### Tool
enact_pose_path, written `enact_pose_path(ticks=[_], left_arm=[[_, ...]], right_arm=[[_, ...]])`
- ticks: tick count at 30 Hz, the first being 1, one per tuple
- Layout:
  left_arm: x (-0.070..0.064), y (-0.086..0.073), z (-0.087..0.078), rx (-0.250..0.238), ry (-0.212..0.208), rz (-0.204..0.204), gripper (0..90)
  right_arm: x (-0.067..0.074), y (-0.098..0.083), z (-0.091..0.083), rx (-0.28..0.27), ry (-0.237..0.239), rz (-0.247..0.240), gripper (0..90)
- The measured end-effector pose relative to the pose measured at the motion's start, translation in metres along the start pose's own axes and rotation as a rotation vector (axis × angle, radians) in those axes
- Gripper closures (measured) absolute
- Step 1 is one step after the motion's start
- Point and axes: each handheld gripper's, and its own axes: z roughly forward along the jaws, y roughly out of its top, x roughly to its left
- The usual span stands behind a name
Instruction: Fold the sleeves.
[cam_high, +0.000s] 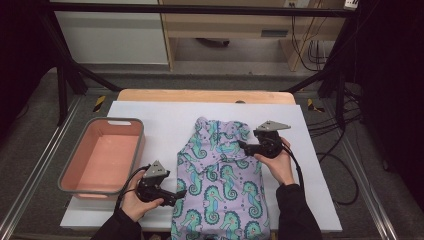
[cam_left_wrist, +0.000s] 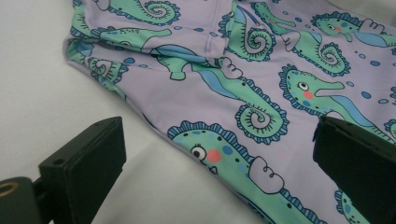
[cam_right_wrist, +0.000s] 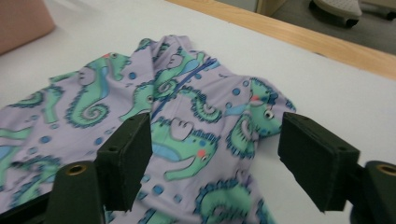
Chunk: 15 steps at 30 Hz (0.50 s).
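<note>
Your left gripper (cam_high: 176, 194): fingers (cam_left_wrist: 84, 161) spread apart, nothing clamped, tips at left edge of seahorse-print garment (cam_high: 222, 180), low on white sheet (cam_high: 160, 125). Pink bin (cam_high: 100, 155) well left of it. Garment lies mid-table, part folded. Your right gripper (cam_high: 243, 145): fingers (cam_right_wrist: 128, 156) wide apart, empty, above garment's upper right fold

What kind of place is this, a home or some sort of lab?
Probably a lab recording station, not a home: a black metal frame surrounds the table, loose cables trail over the floor, and a white sheet covers the tabletop under a seahorse-print garment.
</note>
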Motion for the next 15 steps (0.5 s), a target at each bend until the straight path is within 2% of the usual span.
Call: enact_pose_path(ticks=[5,10,15], left_arm=[[-0.002,0.000,0.001,0.016,-0.007,-0.004,3.4],[-0.004,0.000,0.003,0.025,-0.010,-0.015,6.4],[-0.008,-0.001,0.005,0.045,-0.009,-0.008,14.0]], right_arm=[[0.008,-0.016,-0.023,0.002,0.034,0.074,19.8],[0.014,-0.038,-0.042,-0.003,0.040,0.111,18.9],[0.021,-0.066,-0.057,0.020,0.054,0.145,19.3]])
